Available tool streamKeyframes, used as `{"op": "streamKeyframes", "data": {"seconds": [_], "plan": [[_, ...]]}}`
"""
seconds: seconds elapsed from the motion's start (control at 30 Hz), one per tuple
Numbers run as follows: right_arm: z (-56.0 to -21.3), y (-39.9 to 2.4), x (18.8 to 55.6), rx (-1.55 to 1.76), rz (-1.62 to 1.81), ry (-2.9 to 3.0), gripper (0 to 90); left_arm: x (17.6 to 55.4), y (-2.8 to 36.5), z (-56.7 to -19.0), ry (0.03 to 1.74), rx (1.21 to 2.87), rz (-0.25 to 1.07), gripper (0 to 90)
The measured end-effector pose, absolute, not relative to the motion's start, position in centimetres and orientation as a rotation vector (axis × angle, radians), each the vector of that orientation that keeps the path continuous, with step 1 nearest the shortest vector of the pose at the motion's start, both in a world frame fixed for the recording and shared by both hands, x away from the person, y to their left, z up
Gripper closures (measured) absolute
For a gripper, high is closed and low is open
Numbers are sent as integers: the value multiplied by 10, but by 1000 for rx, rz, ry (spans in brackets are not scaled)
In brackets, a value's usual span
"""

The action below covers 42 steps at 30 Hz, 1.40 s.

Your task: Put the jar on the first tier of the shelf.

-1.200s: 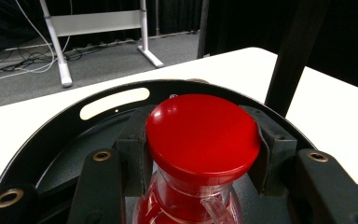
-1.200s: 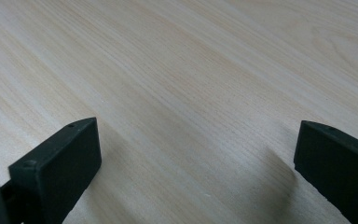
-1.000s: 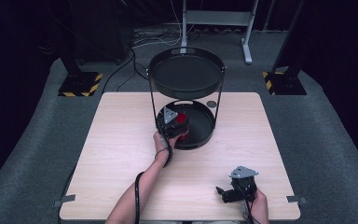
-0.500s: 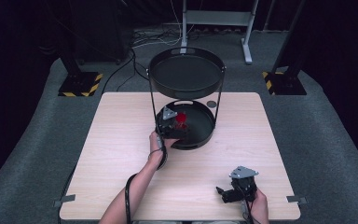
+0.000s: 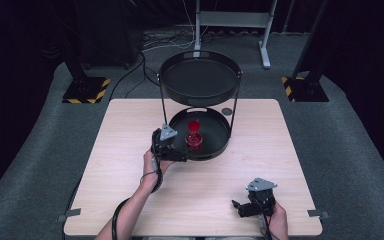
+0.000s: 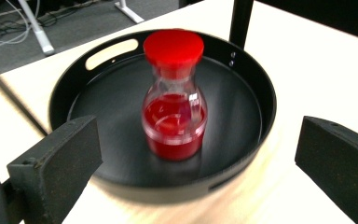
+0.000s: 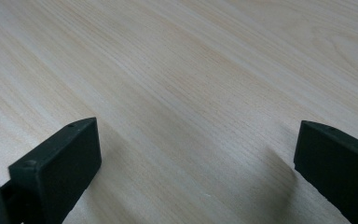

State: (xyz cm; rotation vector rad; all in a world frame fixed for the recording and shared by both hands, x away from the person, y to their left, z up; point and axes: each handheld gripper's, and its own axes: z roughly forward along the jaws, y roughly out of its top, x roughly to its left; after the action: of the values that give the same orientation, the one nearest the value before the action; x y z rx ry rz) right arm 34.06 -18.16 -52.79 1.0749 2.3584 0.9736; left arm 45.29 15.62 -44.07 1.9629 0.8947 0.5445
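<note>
The bottle [image 6: 175,95] stands upright at the centre of the frame in the left gripper view, on the lower tray [image 6: 242,93] of a two-level black stand. Clear glass, a red cap on top, red liquid filling its bottom half. Around it the tray floor lies bare; a stand post [image 6: 240,21] rises behind, upper right. In the high view the upper tray [image 5: 200,80] sits above the bottle [image 5: 194,136]. The left gripper [image 5: 180,156] hangs just left of the tray's rim, jaws spread wide and gripping nothing. Lower right of the frame, the right gripper [image 5: 241,207] rests over the wooden table [image 5: 130,125], jaws wide apart and empty too.
</note>
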Motion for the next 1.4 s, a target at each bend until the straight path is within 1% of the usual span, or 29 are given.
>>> {"op": "streamKeyframes", "data": {"seconds": [0.27, 0.67, 1.07, 1.27, 1.4], "plan": [[-528, -182, 341, 1076, 974, 2359, 0, 412, 187, -451, 912, 1995, 578, 0], [-528, -182, 341, 1080, 974, 2360, 0, 367, 234, -477, 1027, 1993, 609, 0], [-528, -182, 341, 1084, 975, 2359, 0, 344, 266, -512, 1187, 1984, 537, 0], [-528, -182, 341, 1087, 975, 2358, 0, 339, 273, -526, 1256, 1993, 487, 0], [-528, -182, 341, 1088, 974, 2357, 0, 339, 274, -528, 1276, 1993, 495, 0]]}}
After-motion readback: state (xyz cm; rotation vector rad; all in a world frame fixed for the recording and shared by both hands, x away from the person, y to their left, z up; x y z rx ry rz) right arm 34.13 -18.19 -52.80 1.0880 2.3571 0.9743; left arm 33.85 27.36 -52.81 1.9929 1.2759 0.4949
